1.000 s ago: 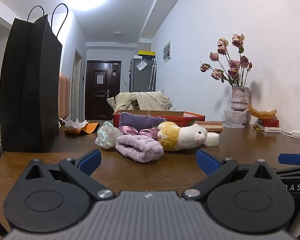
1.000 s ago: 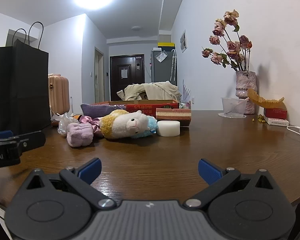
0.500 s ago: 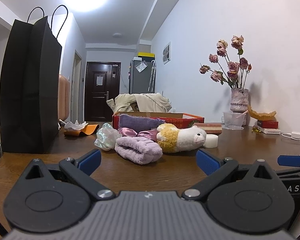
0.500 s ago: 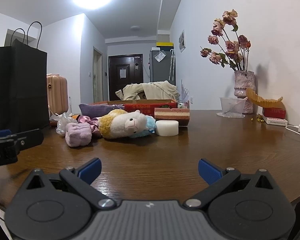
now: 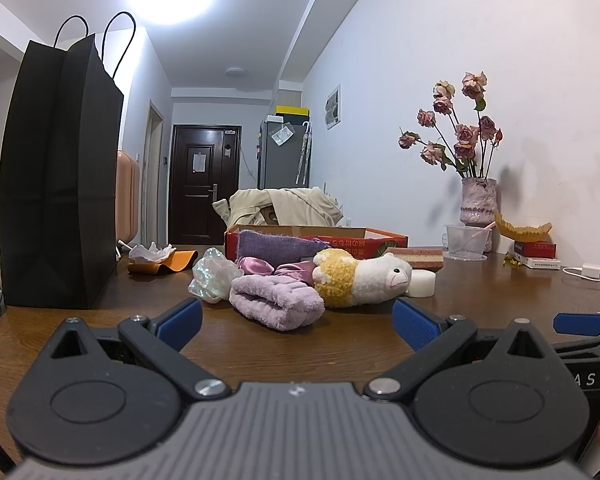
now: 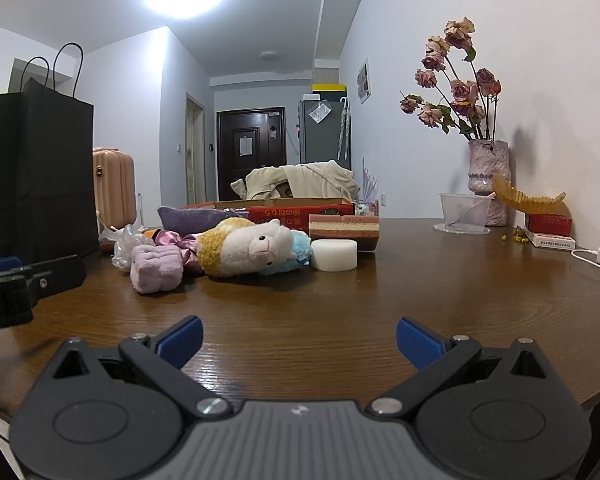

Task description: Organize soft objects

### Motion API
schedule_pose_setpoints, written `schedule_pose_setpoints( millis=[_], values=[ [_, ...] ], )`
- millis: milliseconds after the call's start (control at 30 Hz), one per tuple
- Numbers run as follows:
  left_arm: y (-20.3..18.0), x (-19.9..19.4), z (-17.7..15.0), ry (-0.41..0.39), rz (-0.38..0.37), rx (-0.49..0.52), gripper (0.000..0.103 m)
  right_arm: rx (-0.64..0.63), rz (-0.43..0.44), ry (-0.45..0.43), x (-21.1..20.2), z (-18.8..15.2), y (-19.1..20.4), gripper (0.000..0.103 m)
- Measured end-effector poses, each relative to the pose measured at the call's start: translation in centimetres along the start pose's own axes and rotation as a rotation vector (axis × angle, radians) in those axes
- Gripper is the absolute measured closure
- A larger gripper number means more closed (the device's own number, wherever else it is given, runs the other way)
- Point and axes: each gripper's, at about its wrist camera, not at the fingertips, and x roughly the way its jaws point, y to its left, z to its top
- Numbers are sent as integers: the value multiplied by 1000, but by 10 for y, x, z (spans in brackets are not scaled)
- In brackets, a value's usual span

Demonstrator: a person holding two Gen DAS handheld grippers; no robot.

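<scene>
Both tools sit low over the near edge of a brown wooden worktop (image 6: 440, 300), side by side and aimed at a pile of soft things farther in. Left tool (image 5: 296, 316) has its blue-padded fingers spread wide with nothing between them; right tool (image 6: 298, 338) is equally wide and empty. Each tool shows at the margin of the other's view.

The pile lies well apart from both tools, toward the middle of the worktop. Nearest is a rolled lilac towel (image 5: 276, 302), lying on its side. Just behind it, touching, is a pink satin scrunchie (image 5: 274, 270), and to its left a crumpled clear plastic wrap (image 5: 210, 276). A plush alpaca (image 5: 364, 282), white with a yellow woolly body, lies on its side against the towel's right end; the right wrist view shows a light blue plush part (image 6: 300, 250) behind it. A round white sponge (image 6: 334, 255) stands just beside the alpaca's head, with a layered pink and brown sponge block (image 6: 344, 230) behind that. A purple cloth (image 5: 278, 246) rests against a shallow red cardboard box (image 5: 380, 242) at the back.

A tall black paper bag (image 5: 58, 176) stands upright at the left, and a vase of dried roses (image 6: 488, 180) stands near the right wall.
</scene>
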Motion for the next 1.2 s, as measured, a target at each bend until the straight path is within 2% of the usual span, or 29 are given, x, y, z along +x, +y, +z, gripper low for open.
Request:
schedule_pose_setpoints(
  millis=[1200],
  values=[
    [-1, 1, 1, -7, 9, -2, 0, 12, -4, 1, 2, 0, -2, 0]
  ],
)
